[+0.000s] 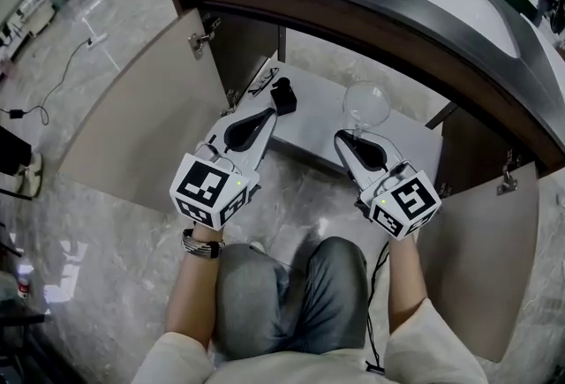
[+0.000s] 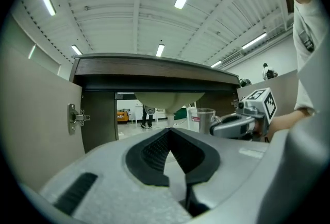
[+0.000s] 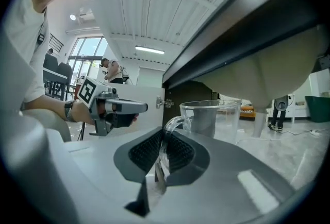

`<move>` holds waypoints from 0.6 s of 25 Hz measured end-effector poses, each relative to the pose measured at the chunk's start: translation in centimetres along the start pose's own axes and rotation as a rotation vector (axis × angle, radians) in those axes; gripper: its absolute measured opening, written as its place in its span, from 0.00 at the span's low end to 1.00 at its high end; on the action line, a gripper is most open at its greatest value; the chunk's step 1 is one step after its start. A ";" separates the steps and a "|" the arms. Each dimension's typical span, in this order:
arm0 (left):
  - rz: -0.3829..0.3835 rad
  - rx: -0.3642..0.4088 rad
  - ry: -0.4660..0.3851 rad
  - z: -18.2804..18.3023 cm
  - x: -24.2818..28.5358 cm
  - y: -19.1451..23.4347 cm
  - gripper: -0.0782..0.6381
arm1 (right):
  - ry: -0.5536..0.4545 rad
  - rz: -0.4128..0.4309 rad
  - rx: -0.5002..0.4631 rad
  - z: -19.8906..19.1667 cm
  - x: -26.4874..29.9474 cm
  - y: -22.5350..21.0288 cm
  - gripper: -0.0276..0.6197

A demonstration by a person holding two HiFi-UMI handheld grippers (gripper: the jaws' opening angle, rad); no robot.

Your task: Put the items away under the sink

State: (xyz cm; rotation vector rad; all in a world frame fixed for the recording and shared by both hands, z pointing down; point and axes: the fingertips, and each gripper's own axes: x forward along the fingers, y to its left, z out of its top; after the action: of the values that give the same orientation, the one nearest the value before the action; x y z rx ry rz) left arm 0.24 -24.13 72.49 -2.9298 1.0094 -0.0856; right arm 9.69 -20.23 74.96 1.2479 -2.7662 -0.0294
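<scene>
In front of your knees, the cupboard (image 1: 318,122) under the sink stands with both doors swung wide, the left door (image 1: 141,126) and the right door (image 1: 485,259) flanking its pale floor. Above it curves the dark-edged desk (image 1: 353,11) with the white sink set into it.

Your right tongs (image 3: 164,138) are clamped narrow on the curved handle of a clear glass jug (image 3: 211,117). The handle sits right between the ribbed pads, and the jug's body stands upright just beyond the tips, its rim level. In your head view the jug is over the cupboard's pale floor, right of centre and near the front edge; whether its base touches that floor you cannot tell. In the right gripper view the rounded underside of the basin (image 3: 268,73) bulges above and behind the jug.

Your left tongs (image 2: 168,130) are closed tip to tip with nothing between them, pointing level at the cupboard opening. They sit to the left of the jug and apart from it, roughly abreast of your right tongs. Just past their tips in the head view, a small black object (image 1: 284,96) stands on the cupboard floor towards the left side; whether the tips touch it you cannot tell. A metal hinge (image 2: 77,116) shows on the inner face of the left door.
</scene>
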 end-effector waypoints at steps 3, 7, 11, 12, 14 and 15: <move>0.026 0.035 0.014 -0.2 -0.1 0.6 0.12 | 0.001 0.005 0.008 -2.3 1.5 -1.3 0.08; 0.046 -0.006 -0.011 -0.2 -0.2 1.1 0.12 | -0.007 -0.026 0.041 -5.8 3.3 -3.4 0.08; 0.083 -0.003 -0.007 -0.1 -0.3 1.3 0.12 | 0.002 -0.036 0.056 -8.7 5.5 -5.0 0.08; 0.090 -0.001 0.009 -0.4 -0.1 1.3 0.12 | -0.001 -0.038 0.059 -9.2 6.0 -5.4 0.08; 0.084 -0.009 0.041 -1.0 0.1 1.2 0.12 | -0.007 -0.044 0.062 -10.0 6.9 -6.1 0.08; 0.077 -0.013 0.054 -1.3 0.2 1.0 0.12 | -0.010 -0.048 0.064 -10.3 7.3 -6.4 0.08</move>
State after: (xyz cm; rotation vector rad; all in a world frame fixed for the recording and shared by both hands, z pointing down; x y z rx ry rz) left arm -0.37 -25.08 73.74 -2.9108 1.1334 -0.1573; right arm 10.75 -29.66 85.50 1.3325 -2.7662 0.0494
